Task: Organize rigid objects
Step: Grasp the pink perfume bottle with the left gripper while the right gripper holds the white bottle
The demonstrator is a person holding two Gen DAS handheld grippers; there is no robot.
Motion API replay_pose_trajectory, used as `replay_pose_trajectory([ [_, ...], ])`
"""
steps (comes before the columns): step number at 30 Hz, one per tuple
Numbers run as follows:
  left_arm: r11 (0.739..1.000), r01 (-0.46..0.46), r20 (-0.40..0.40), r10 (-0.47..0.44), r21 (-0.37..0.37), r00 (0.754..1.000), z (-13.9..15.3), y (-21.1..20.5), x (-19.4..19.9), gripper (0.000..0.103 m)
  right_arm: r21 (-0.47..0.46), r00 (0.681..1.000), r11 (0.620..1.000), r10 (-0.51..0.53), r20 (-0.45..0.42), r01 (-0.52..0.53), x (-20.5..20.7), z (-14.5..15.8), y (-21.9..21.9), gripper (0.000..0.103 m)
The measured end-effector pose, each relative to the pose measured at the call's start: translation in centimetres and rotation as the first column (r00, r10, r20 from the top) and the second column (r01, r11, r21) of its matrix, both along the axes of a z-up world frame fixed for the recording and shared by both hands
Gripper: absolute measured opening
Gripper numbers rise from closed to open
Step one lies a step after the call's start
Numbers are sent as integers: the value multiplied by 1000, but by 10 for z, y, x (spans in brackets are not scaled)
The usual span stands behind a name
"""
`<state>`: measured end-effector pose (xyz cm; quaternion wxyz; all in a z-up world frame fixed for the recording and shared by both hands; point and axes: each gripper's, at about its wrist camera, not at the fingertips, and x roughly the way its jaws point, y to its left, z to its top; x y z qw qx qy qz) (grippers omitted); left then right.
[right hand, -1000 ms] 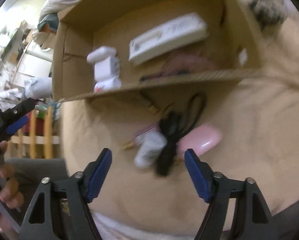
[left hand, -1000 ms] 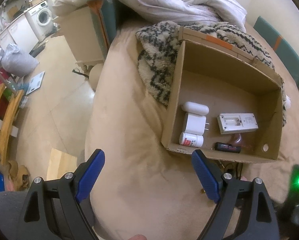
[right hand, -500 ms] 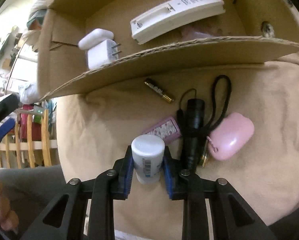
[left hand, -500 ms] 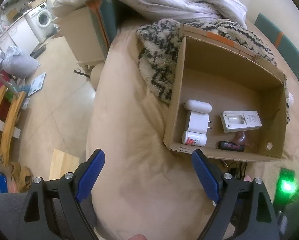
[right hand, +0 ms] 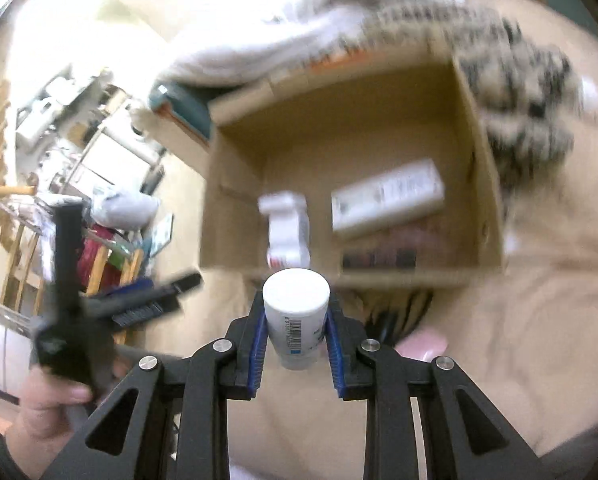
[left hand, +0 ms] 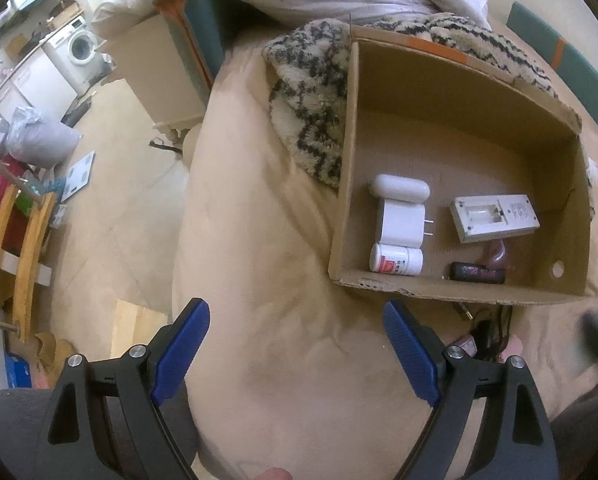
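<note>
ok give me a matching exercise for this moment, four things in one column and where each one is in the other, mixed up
1. white tube
2. remote control
3. white plug adapter
4. patterned blanket

A. under the cardboard box's far left corner
B. clamped between the right gripper's fingers
C. in the box, near its left wall
D. in the box, toward its right side

Pairs: 1-B, 2-D, 3-C, 4-A

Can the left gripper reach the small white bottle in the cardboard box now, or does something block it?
Probably yes. The left gripper is open and empty, the cardboard box has no lid, and the small white bottle lies just behind its low near wall.
</note>
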<state>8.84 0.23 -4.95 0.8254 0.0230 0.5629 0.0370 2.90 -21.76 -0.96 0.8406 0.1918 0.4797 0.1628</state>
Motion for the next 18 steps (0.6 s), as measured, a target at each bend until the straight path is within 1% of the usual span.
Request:
replay_pose_trajectory([
  [2, 1000, 11, -2, -10, 16, 1000, -3, -3, 0, 87, -32, 998, 999, 14, 63, -12, 5, 14, -12, 28],
  [4, 999, 24, -8, -24, 25, 1000, -7, -6, 1, 87, -30, 994, 1000, 12, 106, -8, 6, 18, -21, 28],
  [6, 998, 45, -19, -44, 42, 999, -13, -11, 0, 87, -3, 996, 1000, -13, 93, 13, 9, 7, -28, 28],
  [8, 995, 78, -30, -76, 60, 997, -20, -19, 0, 87, 28, 998, 998, -56, 23, 56, 15, -11, -28, 28],
  [10, 990, 120, -43, -117, 69, 992, -25, -28, -1, 87, 55, 997, 996, -71, -8, 71, 17, -17, -31, 28],
  [11, 986, 150, -50, -147, 75, 988, -27, -34, -3, 87, 48, 998, 996, -69, -6, 69, 18, -16, -30, 28],
  [13, 968, 227, -58, -222, 109, 973, -32, -49, -7, 87, 43, 998, 997, -58, 10, 58, 20, -12, -29, 28],
  [14, 955, 271, -64, -265, 125, 962, -35, -58, -10, 87, 51, 998, 997, -57, 13, 56, 20, -11, -30, 28],
  [16, 919, 368, -82, -359, 141, 930, -42, -77, -17, 87, 61, 998, 996, -63, 14, 63, 20, -10, -33, 28],
  [18, 873, 465, -124, -450, 144, 884, -53, -97, -21, 87, 65, 997, 995, -77, 11, 76, 22, -10, -37, 28],
])
